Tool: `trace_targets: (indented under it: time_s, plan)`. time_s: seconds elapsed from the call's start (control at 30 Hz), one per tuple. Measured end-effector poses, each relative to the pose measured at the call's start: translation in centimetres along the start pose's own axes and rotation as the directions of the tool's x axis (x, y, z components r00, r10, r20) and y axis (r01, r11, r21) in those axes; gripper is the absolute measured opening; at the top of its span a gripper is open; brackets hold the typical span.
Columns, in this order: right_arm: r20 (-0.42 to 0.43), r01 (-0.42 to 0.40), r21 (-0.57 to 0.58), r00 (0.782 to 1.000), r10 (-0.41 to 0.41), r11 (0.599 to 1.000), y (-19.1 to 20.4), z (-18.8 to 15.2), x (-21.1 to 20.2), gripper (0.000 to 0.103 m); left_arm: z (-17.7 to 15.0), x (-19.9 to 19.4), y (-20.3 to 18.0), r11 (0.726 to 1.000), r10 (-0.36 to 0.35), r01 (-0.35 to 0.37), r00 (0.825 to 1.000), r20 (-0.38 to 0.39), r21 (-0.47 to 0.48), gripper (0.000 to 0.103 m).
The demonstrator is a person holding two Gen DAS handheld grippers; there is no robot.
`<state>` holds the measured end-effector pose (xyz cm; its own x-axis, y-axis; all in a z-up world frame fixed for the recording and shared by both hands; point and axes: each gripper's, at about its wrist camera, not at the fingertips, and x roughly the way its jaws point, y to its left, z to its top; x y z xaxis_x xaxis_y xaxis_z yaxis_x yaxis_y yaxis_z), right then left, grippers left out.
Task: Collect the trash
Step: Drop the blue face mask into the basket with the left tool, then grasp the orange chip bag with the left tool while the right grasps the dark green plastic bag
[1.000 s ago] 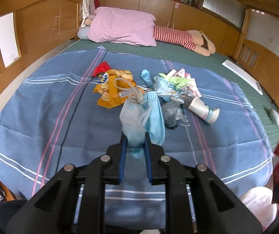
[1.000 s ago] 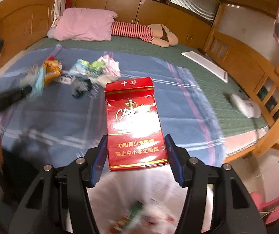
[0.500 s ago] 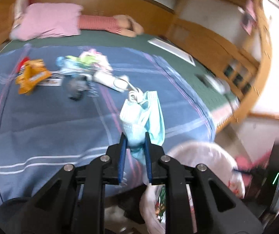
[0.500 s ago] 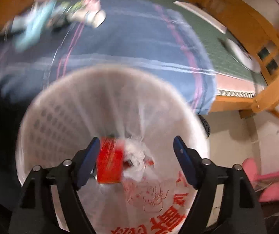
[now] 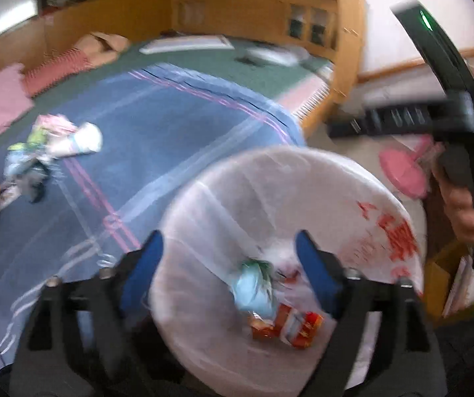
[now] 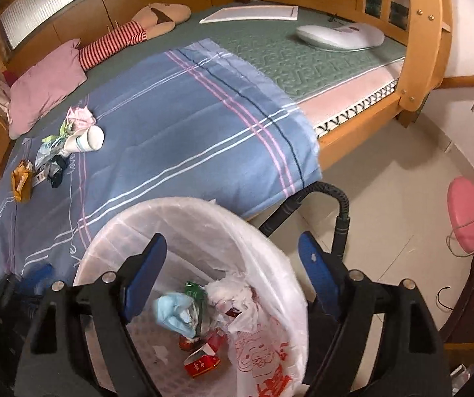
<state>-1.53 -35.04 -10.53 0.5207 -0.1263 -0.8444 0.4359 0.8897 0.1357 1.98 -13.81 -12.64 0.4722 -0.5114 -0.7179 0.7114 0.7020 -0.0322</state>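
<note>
Both claws, left (image 5: 228,254) and right (image 6: 233,258), just sprang wide, empty, above the bin (image 6: 270,258) holding the mask (image 6: 174,311).

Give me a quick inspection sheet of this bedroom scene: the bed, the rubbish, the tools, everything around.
Surface: blue striped blanket spread on a green mattress.
Job's things: lined bin beside the bed holds a blue face mask and a red cigarette pack; paper cup, orange wrapper and other scraps lie on the blanket.
Clutter: pink pillow, striped plush toy, white board.
Grippers: left hand-held gripper and right hand-held gripper both open above the bin, jaws just opened, nothing between them.
Cables: thin cord by the pink stand base.
Surroundings: wooden bed frame, tiled floor.
</note>
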Motion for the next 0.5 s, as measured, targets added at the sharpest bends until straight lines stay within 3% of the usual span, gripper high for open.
trace_targets:
  time_s: [0.1, 0.13, 0.2, 0.23, 0.3, 0.33, 0.47, 0.5]
  plan:
    - [-0.004, 0.006, -0.027, 1.000, -0.006, 1.000, 0.7, -0.2, 0.4, 0.080, 0.6, -0.9, 4.1, 0.979, 0.143, -0.136, 0.989, 0.033, -0.149, 0.087]
    - [-0.002, 0.007, -0.036, 1.000, -0.007, 0.999, 0.9, -0.2, 0.5, 0.080, 0.8, -1.1, 5.9, 0.957, 0.205, -0.194, 0.978, 0.028, -0.214, 0.087]
    - [0.005, 0.014, -0.065, 1.000, -0.014, 0.998, 1.6, -0.2, 0.6, 0.080, 0.8, -2.0, 10.0, 0.881, 0.343, -0.325, 0.939, -0.009, -0.345, 0.087]
    - [0.009, 0.017, -0.082, 1.000, -0.016, 0.997, 2.1, -0.1, 0.7, 0.080, 0.5, -2.6, 12.8, 0.812, 0.418, -0.398, 0.907, -0.051, -0.426, 0.087]
    - [0.007, 0.004, -0.099, 1.000, -0.003, 0.995, 3.2, 0.2, 1.0, 0.080, -0.1, -3.5, 16.6, 0.710, 0.477, -0.456, 0.872, -0.110, -0.537, 0.087]
    - [0.002, -0.014, -0.107, 1.000, 0.014, 0.994, 4.0, 0.5, 1.2, 0.080, -0.8, -4.3, 19.5, 0.627, 0.493, -0.471, 0.857, -0.152, -0.621, 0.087]
    - [-0.011, -0.060, -0.181, 0.998, 0.059, 0.982, 8.2, 1.7, 1.9, 0.080, -3.0, -6.7, 27.1, 0.388, 0.473, -0.421, 0.854, -0.215, -0.820, 0.087]
    - [-0.012, -0.069, -0.198, 0.998, 0.068, 0.978, 9.2, 1.9, 2.0, 0.080, -3.3, -7.0, 28.6, 0.345, 0.470, -0.416, 0.852, -0.228, -0.841, 0.087]
